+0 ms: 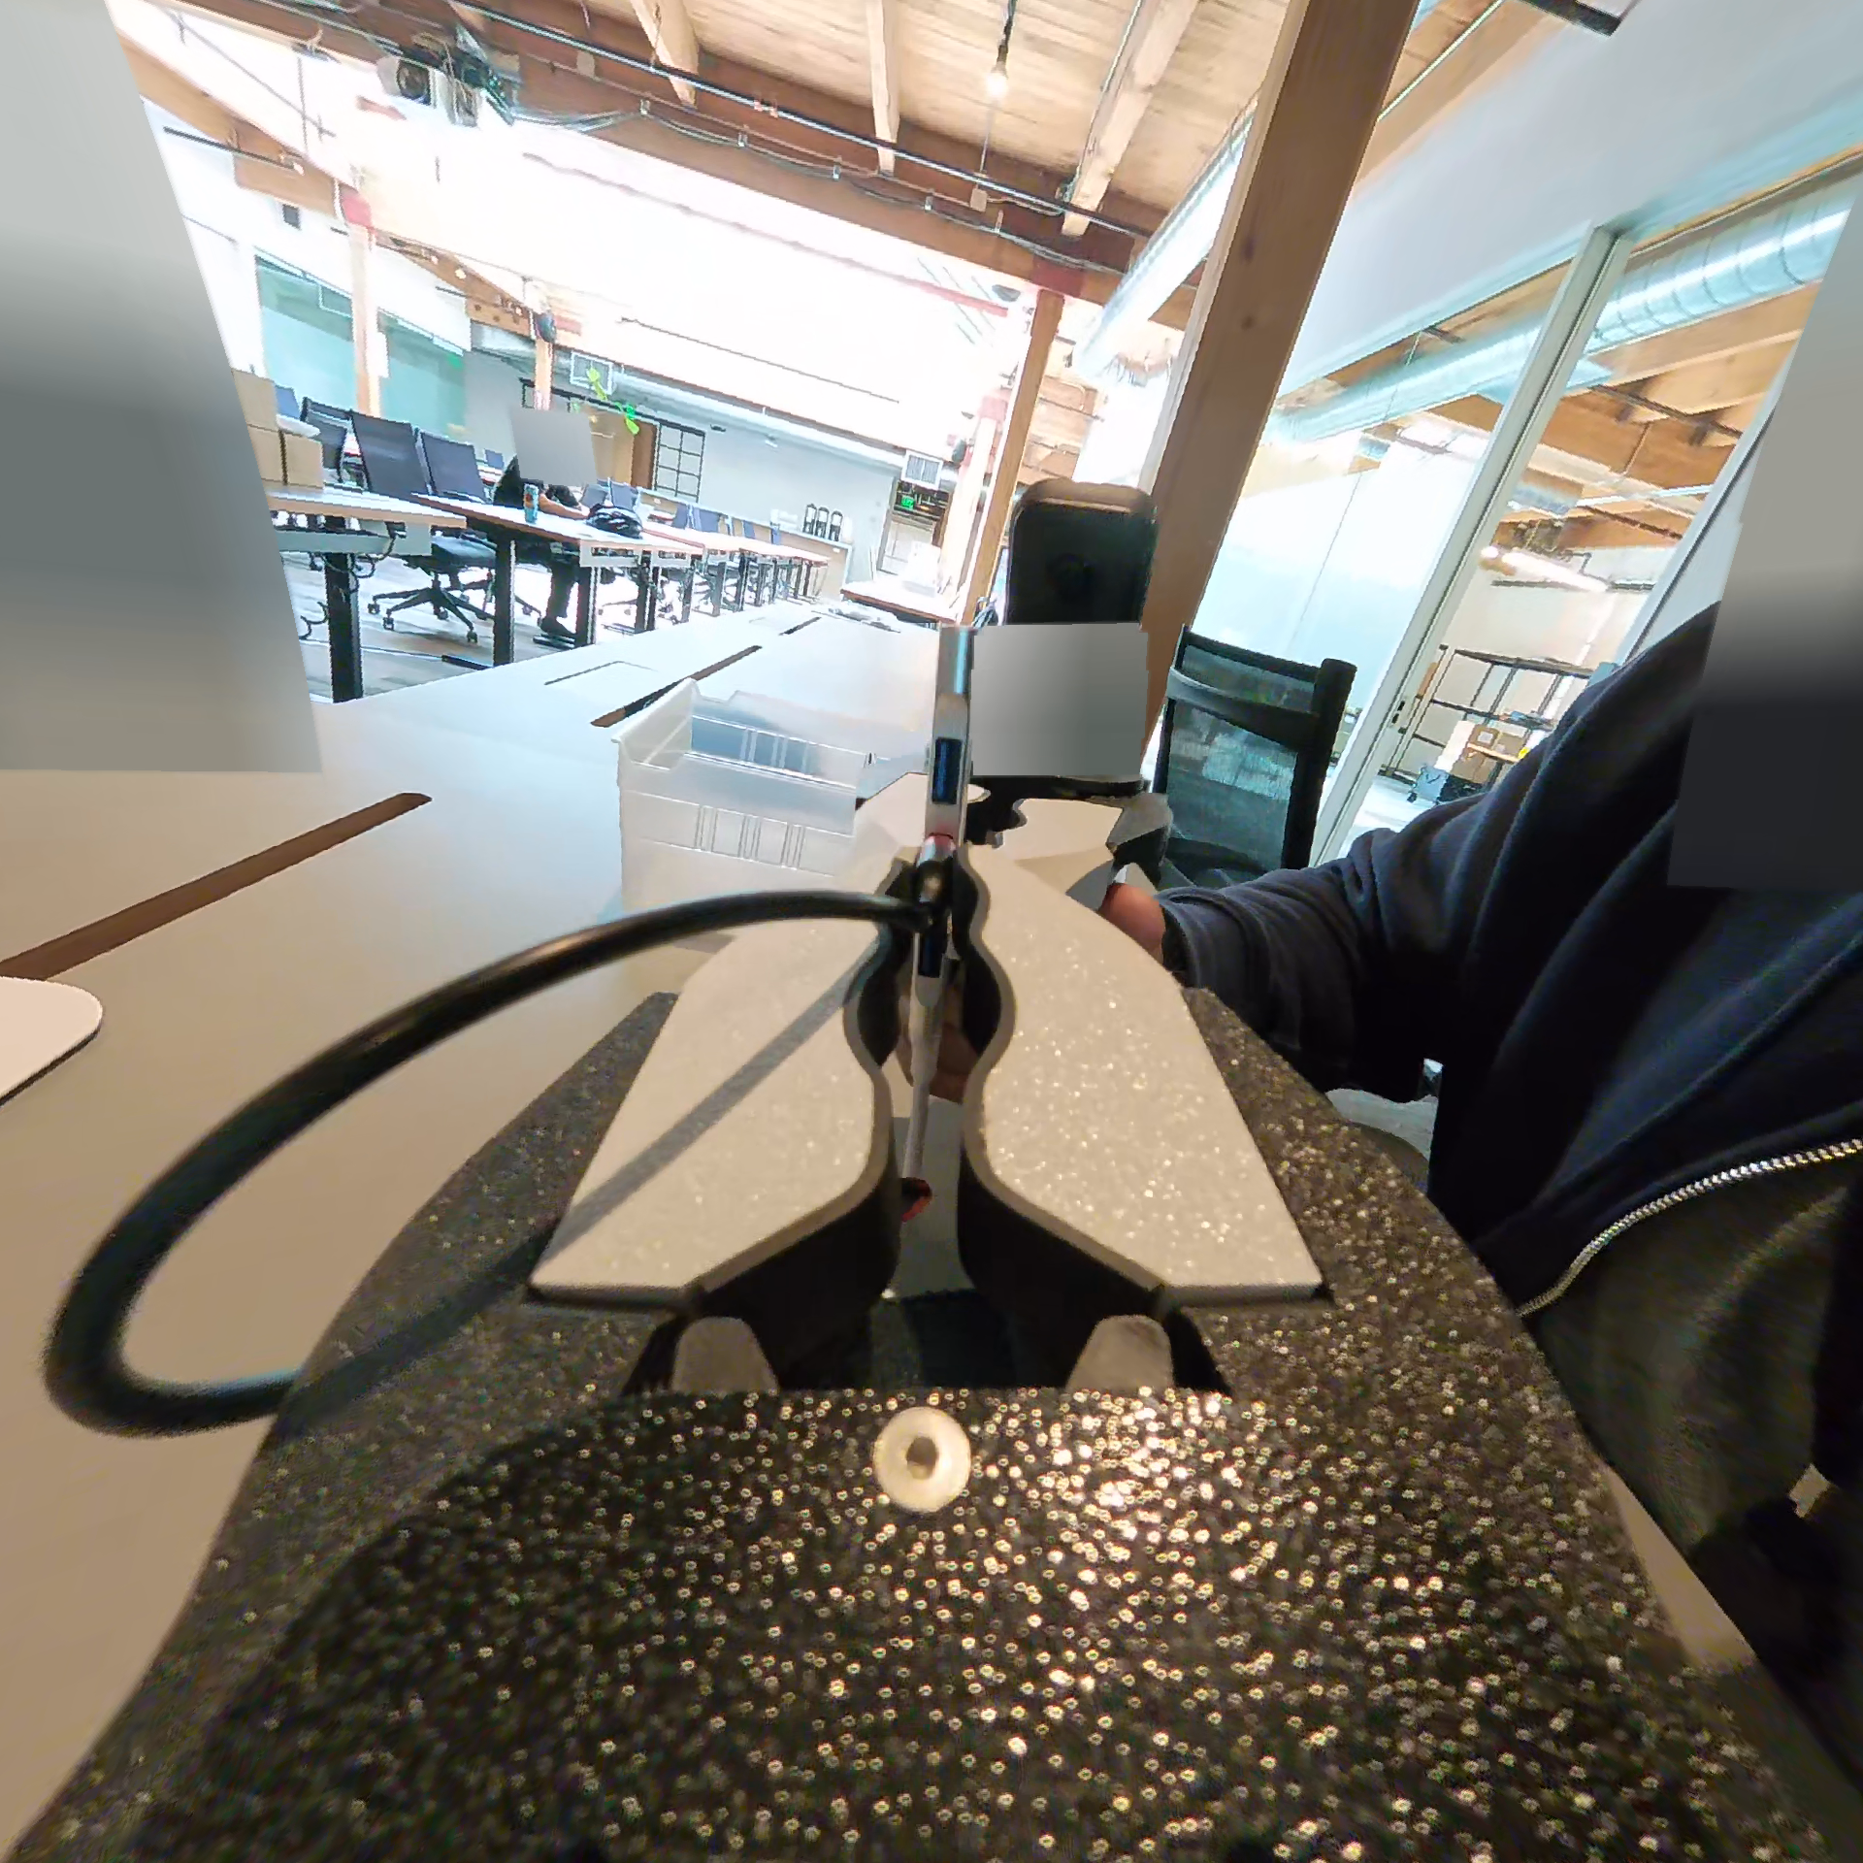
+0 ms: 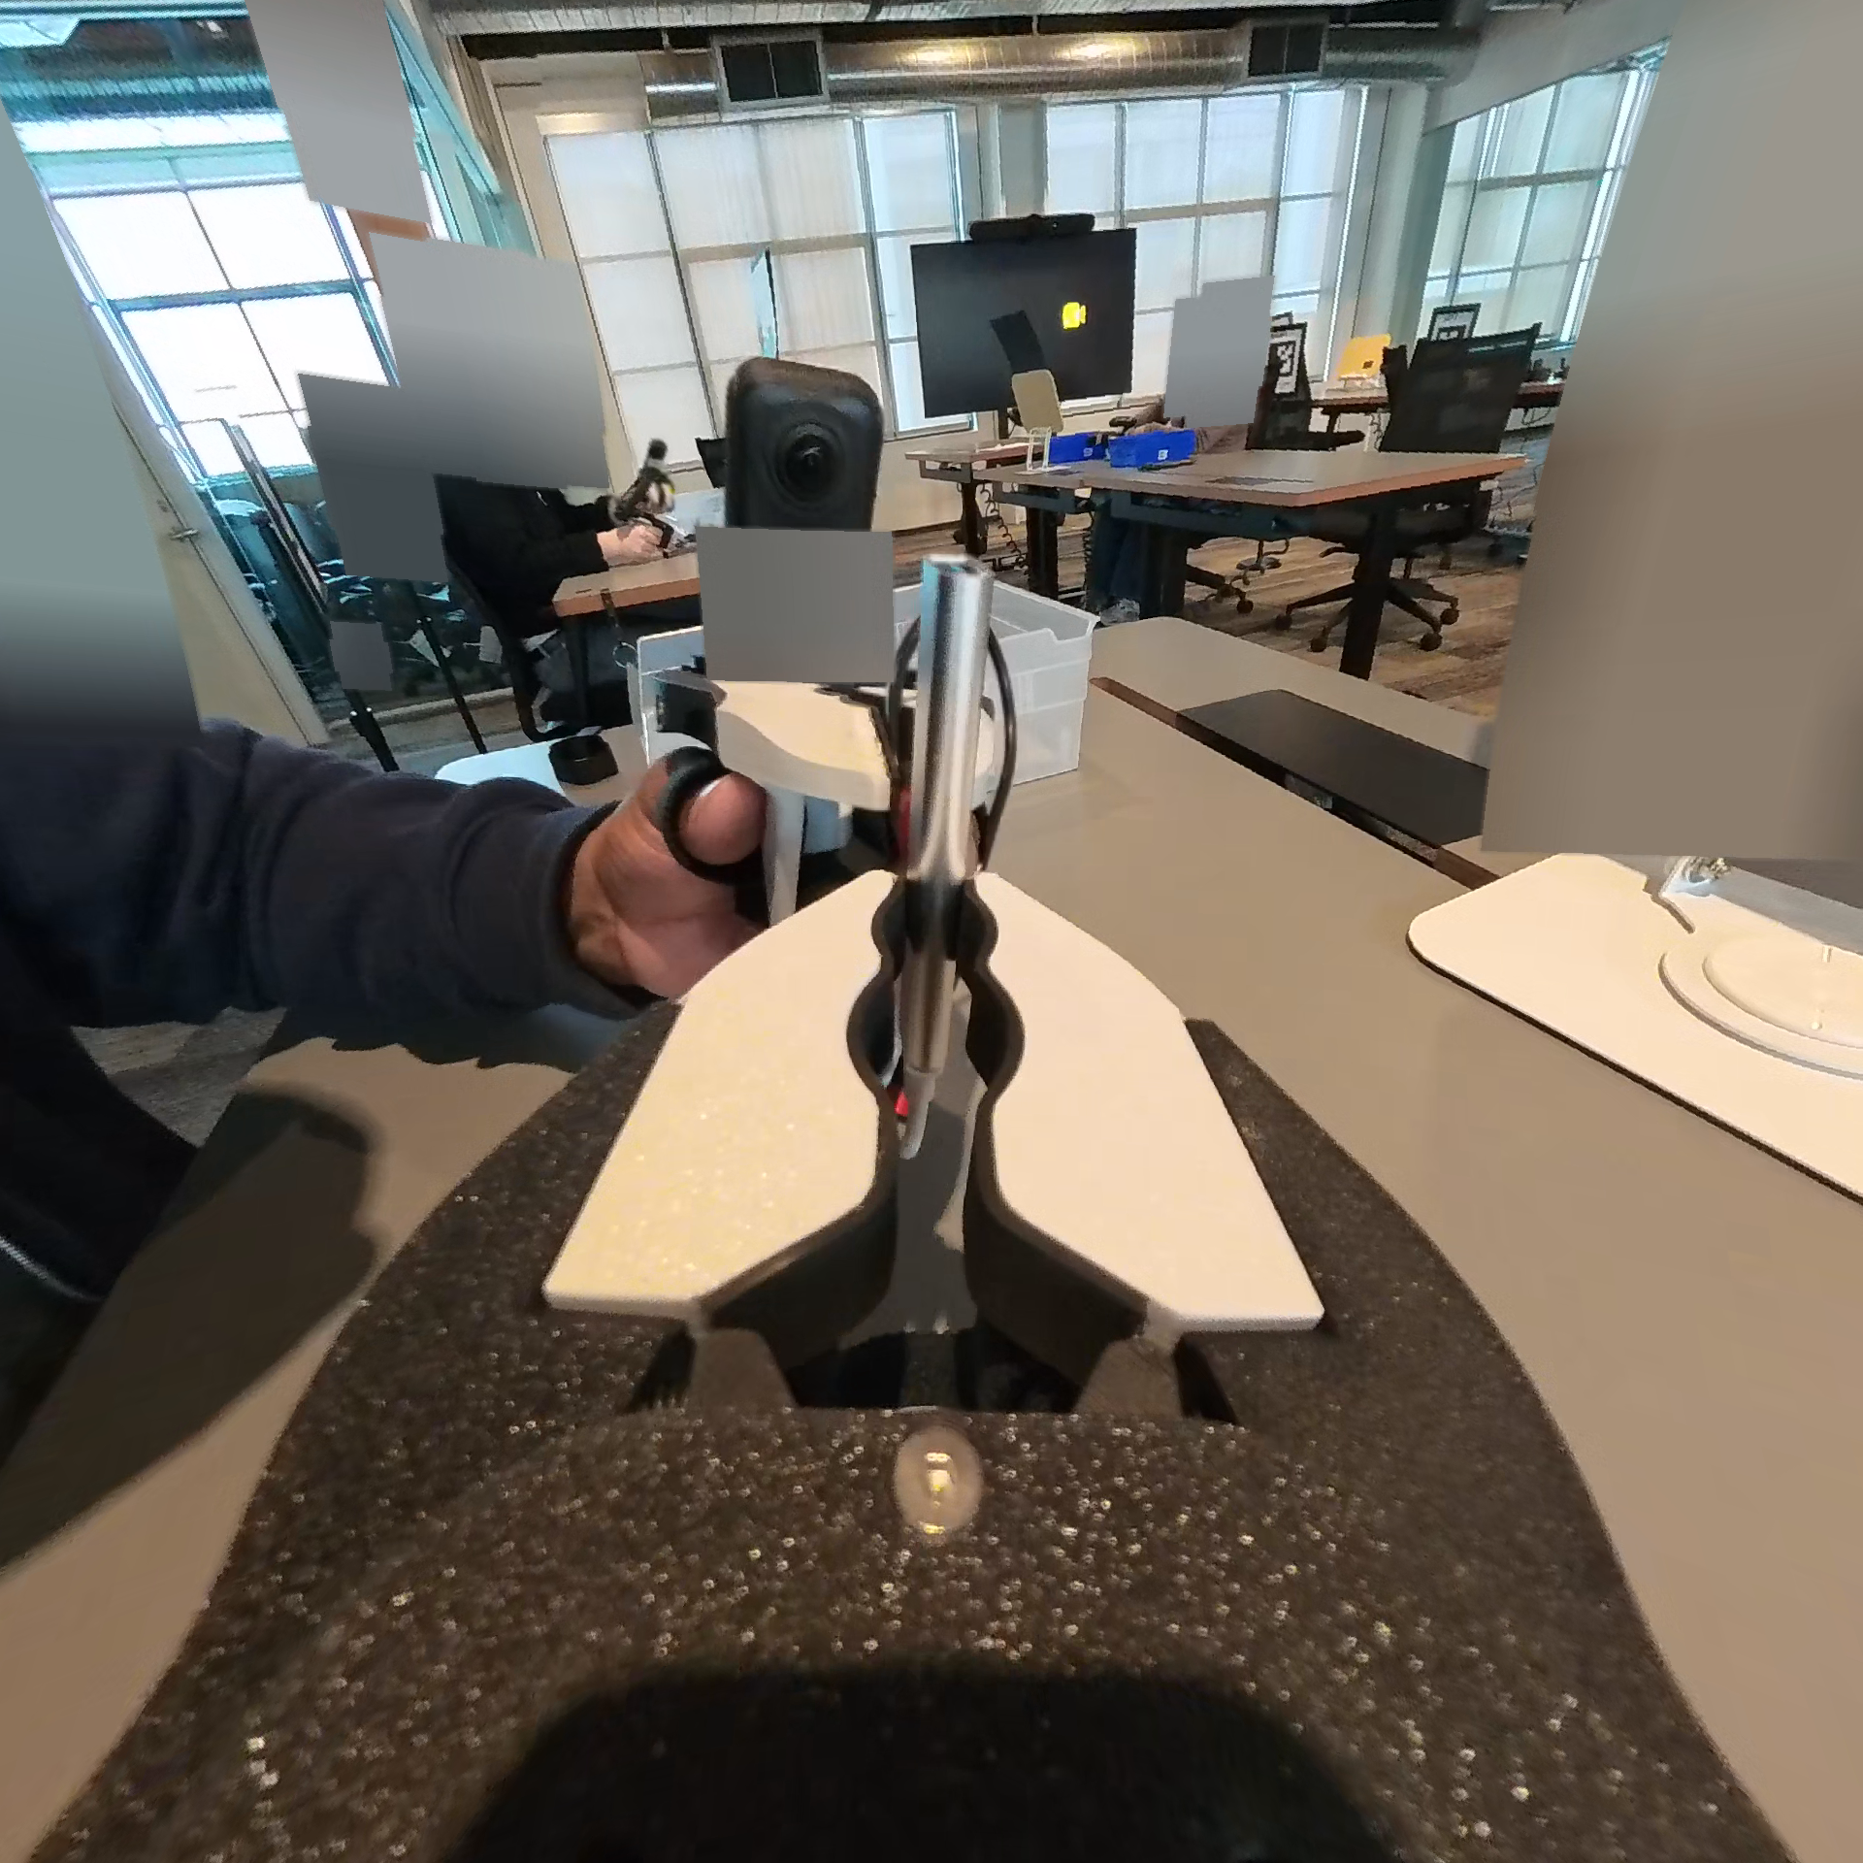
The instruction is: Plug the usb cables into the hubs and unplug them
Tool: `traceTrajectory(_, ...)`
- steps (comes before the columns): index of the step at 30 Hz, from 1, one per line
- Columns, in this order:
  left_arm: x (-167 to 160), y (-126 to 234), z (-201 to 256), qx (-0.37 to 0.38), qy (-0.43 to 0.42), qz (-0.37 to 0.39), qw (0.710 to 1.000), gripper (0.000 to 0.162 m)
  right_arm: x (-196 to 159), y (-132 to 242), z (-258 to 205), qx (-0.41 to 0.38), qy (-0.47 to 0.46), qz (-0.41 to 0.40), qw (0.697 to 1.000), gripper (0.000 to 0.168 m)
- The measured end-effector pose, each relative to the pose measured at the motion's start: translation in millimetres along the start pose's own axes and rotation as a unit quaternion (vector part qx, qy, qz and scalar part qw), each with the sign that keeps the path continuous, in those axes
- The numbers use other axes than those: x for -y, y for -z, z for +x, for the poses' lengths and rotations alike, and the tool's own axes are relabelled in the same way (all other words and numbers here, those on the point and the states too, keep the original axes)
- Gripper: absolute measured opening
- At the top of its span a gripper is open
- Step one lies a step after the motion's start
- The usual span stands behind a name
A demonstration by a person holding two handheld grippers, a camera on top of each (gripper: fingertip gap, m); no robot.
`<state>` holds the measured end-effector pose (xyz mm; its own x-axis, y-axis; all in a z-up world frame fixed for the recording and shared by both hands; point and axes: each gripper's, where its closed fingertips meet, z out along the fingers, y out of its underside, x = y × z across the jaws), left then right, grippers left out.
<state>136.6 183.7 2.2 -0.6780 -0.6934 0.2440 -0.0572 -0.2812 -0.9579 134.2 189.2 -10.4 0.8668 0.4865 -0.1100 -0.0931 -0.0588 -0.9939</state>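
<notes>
A slim silver USB hub (image 1: pixel 951 726) with blue ports stands upright in the air between the two grippers, which face each other. My right gripper (image 2: pixel 933 897) is shut on the hub (image 2: pixel 943 746); the hub's white lead (image 2: pixel 912 1119) hangs down between the fingers. My left gripper (image 1: pixel 933 887) is shut on the plug of a black USB cable (image 1: pixel 423 998), pressed against the hub's port side. I cannot tell how deep the plug sits. The black cable loops out left and back under the gripper. In the right wrist view the black cable (image 2: pixel 1000 706) curls behind the hub.
A grey table (image 1: pixel 302 907) lies below. A clear plastic bin (image 1: pixel 746 796) stands beyond the hub. A white pad (image 2: pixel 1613 968) lies to the right, and a black mat (image 2: pixel 1331 746) lies farther back. A person's dark sleeve (image 1: pixel 1462 907) and hand (image 2: pixel 665 887) hold the grippers. My two grippers' fingertips are within a few centimetres of each other.
</notes>
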Motion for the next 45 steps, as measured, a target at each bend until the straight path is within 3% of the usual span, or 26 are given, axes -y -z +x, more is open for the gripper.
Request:
traceTrajectory(15, -4, 6, 2, -0.028, 0.011, -0.002, 1.000, 0.007, -2, -1, -5, 0.016, -0.005, -0.012, 1.000, 0.008)
traceTrajectory(31, -18, 10, -9, -0.035, 0.058, 0.033, 0.997, 0.006, -13, -3, 3, 0.015, -0.075, 0.036, 0.996, 0.007)
traceTrajectory(41, -13, 9, -10, -0.041, 0.110, 0.101, 0.988, 0.006, -6, 0, 5, -0.001, -0.119, 0.096, 0.988, 0.006)
traceTrajectory(45, -16, 9, -10, -0.036, 0.095, 0.084, 0.991, 0.006, -7, 0, 4, 0.000, -0.107, 0.085, 0.991, 0.007)
